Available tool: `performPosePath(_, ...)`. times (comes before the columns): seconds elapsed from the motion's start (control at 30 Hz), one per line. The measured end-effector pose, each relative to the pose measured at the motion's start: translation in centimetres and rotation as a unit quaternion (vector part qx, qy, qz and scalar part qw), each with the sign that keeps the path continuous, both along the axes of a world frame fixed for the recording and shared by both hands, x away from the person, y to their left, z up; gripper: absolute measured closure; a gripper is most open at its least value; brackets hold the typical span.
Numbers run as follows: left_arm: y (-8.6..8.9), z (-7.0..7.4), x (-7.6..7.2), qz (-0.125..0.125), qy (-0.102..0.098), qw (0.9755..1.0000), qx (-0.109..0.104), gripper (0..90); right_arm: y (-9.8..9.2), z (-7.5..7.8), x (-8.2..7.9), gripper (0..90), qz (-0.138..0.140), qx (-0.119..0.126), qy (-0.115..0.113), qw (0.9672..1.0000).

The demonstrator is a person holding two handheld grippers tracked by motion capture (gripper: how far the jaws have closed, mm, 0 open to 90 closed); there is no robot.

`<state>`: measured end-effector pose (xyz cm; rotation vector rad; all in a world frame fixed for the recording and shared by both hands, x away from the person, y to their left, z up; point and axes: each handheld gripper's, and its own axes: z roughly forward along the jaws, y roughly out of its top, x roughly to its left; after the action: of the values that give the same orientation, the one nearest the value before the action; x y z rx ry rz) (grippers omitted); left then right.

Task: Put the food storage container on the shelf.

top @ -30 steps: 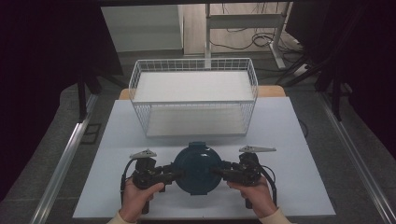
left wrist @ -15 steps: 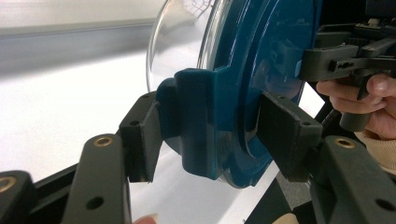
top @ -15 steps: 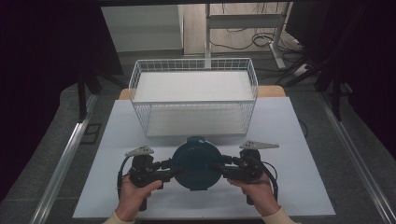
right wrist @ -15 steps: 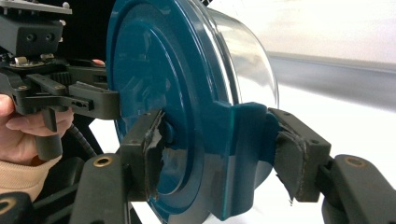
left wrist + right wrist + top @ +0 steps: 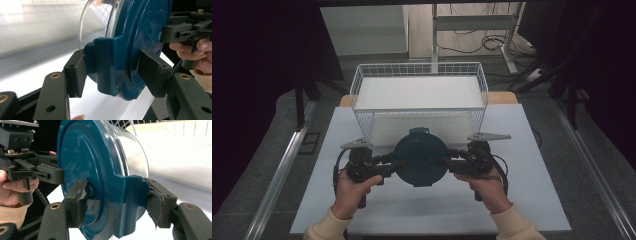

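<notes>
A round container (image 5: 419, 156) with a dark teal lid and a clear body hangs above the white table (image 5: 527, 200), just in front of the wire basket (image 5: 362, 90). My left gripper (image 5: 396, 165) is shut on its left clip and my right gripper (image 5: 443, 161) on its right clip. In the left gripper view the container (image 5: 130, 45) stands on edge, and my left gripper (image 5: 113, 75) pinches the teal clip between its pads. In the right gripper view my right gripper (image 5: 118, 203) clamps the opposite clip of the container (image 5: 82, 162), its worn pads (image 5: 81, 202) pressed against lid and clip.
The white wire basket with a pale floor stands at the table's far side, its near wall close behind the container. Dark floor, metal rails (image 5: 282, 175) and a desk frame with cables (image 5: 472, 30) surround the table.
Both hands have lifted the container off the table, and it has shifted slightly toward the basket. Both grips have held.
</notes>
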<state>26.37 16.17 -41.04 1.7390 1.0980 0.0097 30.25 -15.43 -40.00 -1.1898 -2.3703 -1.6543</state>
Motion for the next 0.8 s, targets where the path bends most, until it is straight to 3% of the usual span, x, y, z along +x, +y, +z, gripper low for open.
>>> performPosePath(0.8,0.7,6.3,4.6,-0.009,-0.027,0.9996,-0.004,41.9,0.7,6.5,3.8,38.9,-0.006,-0.008,-0.028,0.9996)
